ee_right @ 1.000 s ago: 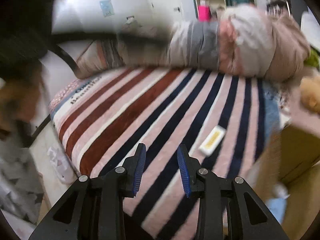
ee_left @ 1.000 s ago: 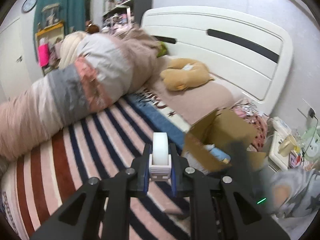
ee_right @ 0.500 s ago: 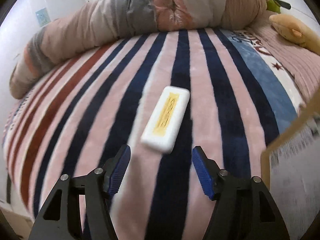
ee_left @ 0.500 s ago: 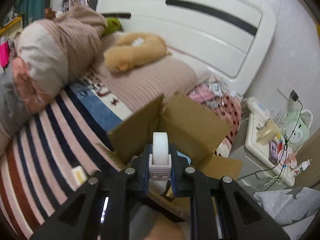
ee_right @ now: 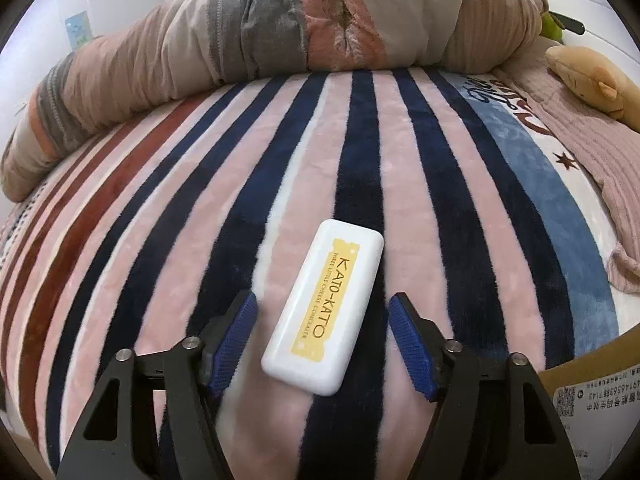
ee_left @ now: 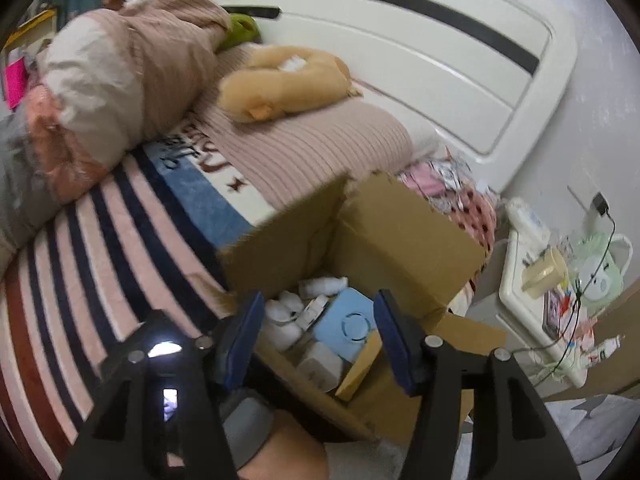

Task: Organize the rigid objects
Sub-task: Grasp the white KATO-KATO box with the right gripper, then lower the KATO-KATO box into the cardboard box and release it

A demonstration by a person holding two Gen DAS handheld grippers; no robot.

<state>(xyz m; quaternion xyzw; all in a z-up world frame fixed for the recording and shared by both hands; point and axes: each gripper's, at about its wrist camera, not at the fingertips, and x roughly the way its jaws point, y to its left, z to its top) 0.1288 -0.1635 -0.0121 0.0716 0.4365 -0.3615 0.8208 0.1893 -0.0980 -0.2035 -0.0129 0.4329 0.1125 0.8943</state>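
While the left gripper (ee_left: 318,332) gapes, seemingly empty, the white case (ee_right: 323,310) lies between the right gripper's (ee_right: 322,342) spread fingers.

My bed is covered by a striped blanket (ee_right: 280,184) in pink, navy and dark red, filling most of the right wrist view. A white case with a yellow label (ee_right: 326,310) lies flat on it at the lower centre, along the stripes. A rolled-up quilt (ee_right: 260,28) stretches across the top of the frame. At the upper right I see a tan plush toy (ee_right: 592,80) lying on a ribbed pink cover (ee_right: 592,148). In the left wrist view an open cardboard box (ee_left: 400,232) stands at the bed's edge, at centre right.
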